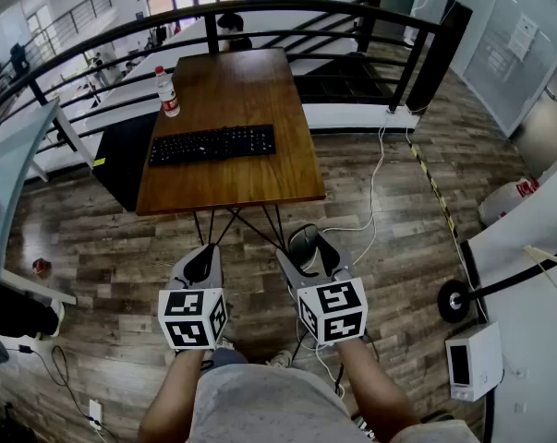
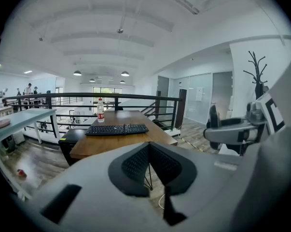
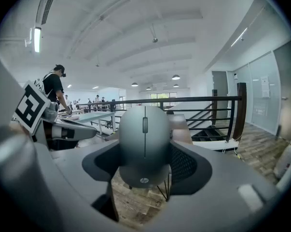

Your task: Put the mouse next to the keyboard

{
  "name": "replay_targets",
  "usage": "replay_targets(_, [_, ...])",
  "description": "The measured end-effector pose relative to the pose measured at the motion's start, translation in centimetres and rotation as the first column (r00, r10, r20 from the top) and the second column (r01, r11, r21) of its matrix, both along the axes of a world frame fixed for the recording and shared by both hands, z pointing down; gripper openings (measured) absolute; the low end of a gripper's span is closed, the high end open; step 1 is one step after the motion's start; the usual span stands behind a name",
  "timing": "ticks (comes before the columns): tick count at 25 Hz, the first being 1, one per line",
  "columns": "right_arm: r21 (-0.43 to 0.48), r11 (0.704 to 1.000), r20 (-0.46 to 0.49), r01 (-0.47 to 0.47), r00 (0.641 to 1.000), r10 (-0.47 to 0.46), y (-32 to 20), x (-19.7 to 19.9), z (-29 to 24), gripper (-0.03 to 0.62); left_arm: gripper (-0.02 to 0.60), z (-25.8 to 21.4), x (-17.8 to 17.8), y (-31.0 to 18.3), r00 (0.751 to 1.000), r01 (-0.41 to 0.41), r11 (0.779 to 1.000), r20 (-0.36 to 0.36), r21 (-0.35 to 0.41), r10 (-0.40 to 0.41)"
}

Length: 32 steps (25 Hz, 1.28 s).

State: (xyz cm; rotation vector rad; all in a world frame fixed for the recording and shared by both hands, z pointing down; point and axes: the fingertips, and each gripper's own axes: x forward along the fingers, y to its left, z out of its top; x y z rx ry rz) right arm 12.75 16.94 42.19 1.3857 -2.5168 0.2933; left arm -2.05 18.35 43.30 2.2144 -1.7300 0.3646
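Note:
A grey mouse (image 1: 302,244) sits upright between the jaws of my right gripper (image 1: 308,249), which is shut on it; in the right gripper view the mouse (image 3: 144,129) fills the gap between the pads. My left gripper (image 1: 204,257) is beside it, shut and empty, its pads meeting in the left gripper view (image 2: 149,151). Both grippers hang over the wooden floor, short of the near edge of the brown table (image 1: 246,86). A black keyboard (image 1: 212,144) lies across the table's near half, also seen as the keyboard (image 2: 117,129) ahead of the left gripper.
A water bottle (image 1: 167,91) stands at the table's far left edge. A black railing (image 1: 260,9) runs behind the table. White cables (image 1: 375,192) trail on the floor to the right. A black cabinet (image 1: 121,155) stands left of the table, a white desk (image 1: 537,238) at right.

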Motion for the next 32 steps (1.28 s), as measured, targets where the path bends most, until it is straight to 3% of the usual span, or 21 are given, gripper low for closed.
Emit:
replay_targets(18, [-0.030, 1.000, 0.004, -0.003, 1.000, 0.003, -2.4, 2.1, 0.9, 0.299, -0.006, 0.0, 2.8, -3.9, 0.999, -0.051, 0.999, -0.013, 0.009, 0.051])
replay_targets(23, [-0.035, 0.999, -0.005, -0.020, 1.000, 0.020, -5.3, 2.0, 1.1, 0.299, -0.006, 0.3, 2.7, -7.2, 0.997, -0.069, 0.998, -0.025, 0.010, 0.069])
replay_targets(32, [-0.068, 0.997, -0.016, -0.040, 0.999, 0.039, -14.1, -1.7, 1.6, 0.299, -0.006, 0.9, -1.3, -16.3, 0.996, -0.080, 0.997, -0.037, -0.021, 0.079])
